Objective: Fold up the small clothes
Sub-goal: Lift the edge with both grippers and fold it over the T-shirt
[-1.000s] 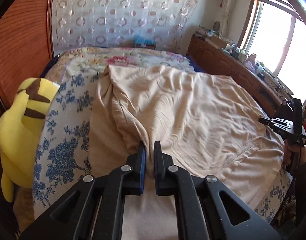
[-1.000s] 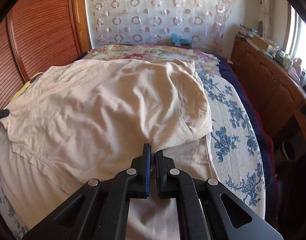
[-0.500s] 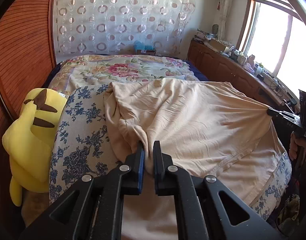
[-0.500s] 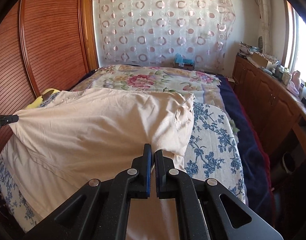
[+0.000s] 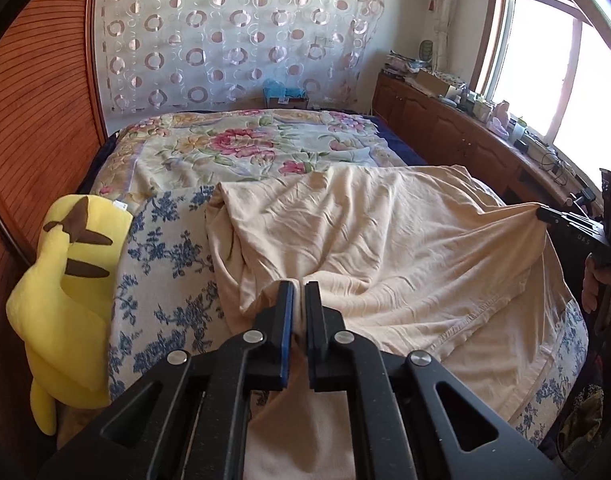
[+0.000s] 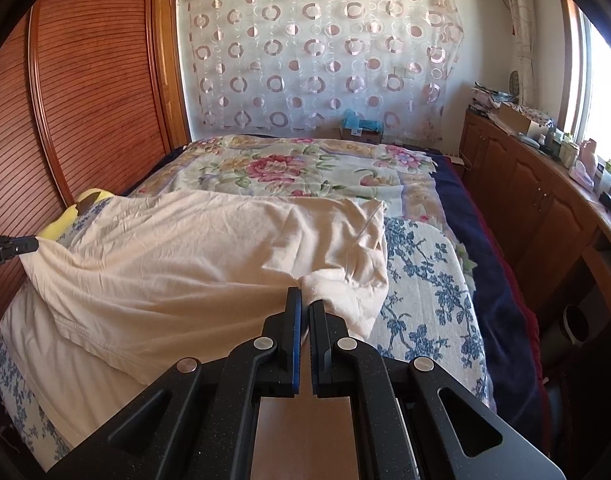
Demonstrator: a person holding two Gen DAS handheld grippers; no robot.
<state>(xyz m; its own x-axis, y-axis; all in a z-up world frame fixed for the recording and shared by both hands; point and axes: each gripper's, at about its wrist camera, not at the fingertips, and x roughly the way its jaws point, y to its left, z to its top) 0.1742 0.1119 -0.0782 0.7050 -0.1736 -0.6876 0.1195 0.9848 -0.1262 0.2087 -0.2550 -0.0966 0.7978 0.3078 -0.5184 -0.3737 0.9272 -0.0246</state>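
The shirt (image 5: 385,248) is held stretched above the bed (image 5: 165,264), its far part draped on the quilt. The left hand-held gripper (image 5: 299,300) is pinched on one edge, the right hand-held gripper (image 6: 305,306) on the other. Cloth may slip from either thin pinch under tension, or the sagging middle may drag and crease. Against the earlier frames, the shirt is raised and more floral quilt is exposed.

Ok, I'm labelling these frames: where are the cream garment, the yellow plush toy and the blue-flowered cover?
cream garment (image 5: 385,240), left wrist view, on its wrinkled middle.
yellow plush toy (image 5: 61,312), left wrist view, on its body.
blue-flowered cover (image 6: 425,300), right wrist view, on a bare patch right of the garment.
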